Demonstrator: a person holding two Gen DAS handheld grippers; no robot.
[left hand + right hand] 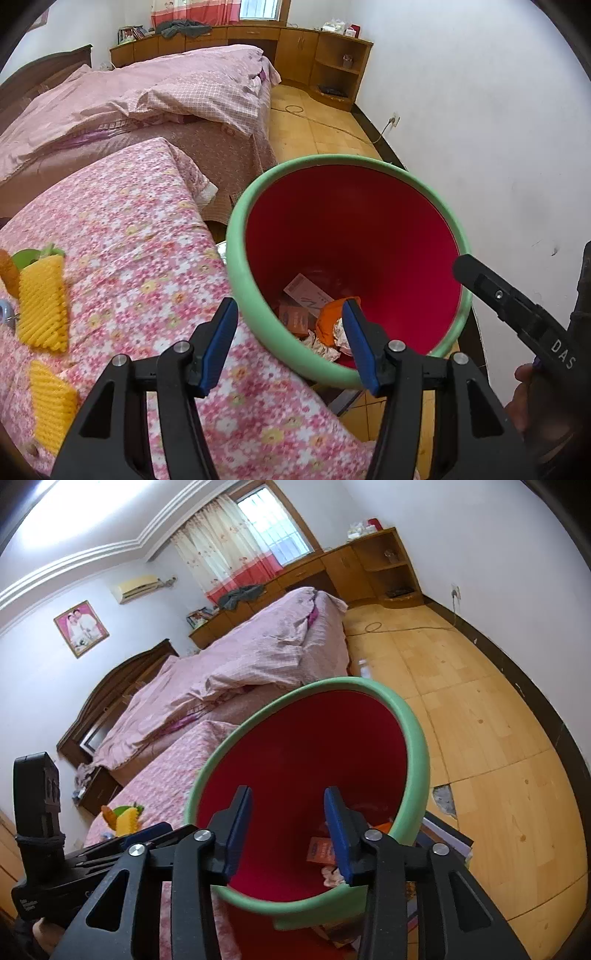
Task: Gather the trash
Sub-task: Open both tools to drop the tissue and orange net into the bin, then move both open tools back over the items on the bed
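Left wrist view shows the left gripper (290, 325) parted and empty over the near rim of the bin (243, 236), with wrappers (308, 295) lying at its bottom. The right gripper (288, 821) hangs likewise parted and empty above the opening. Yellow foam pieces (42, 302) left on the floral surface (147, 258) risk being overlooked, and a careless swing could tip the bin.

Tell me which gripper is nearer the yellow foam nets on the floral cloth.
Left. The left gripper straddles the bin's near rim, beside the yellow foam nets. The right gripper hangs over the bin mouth, farther off.
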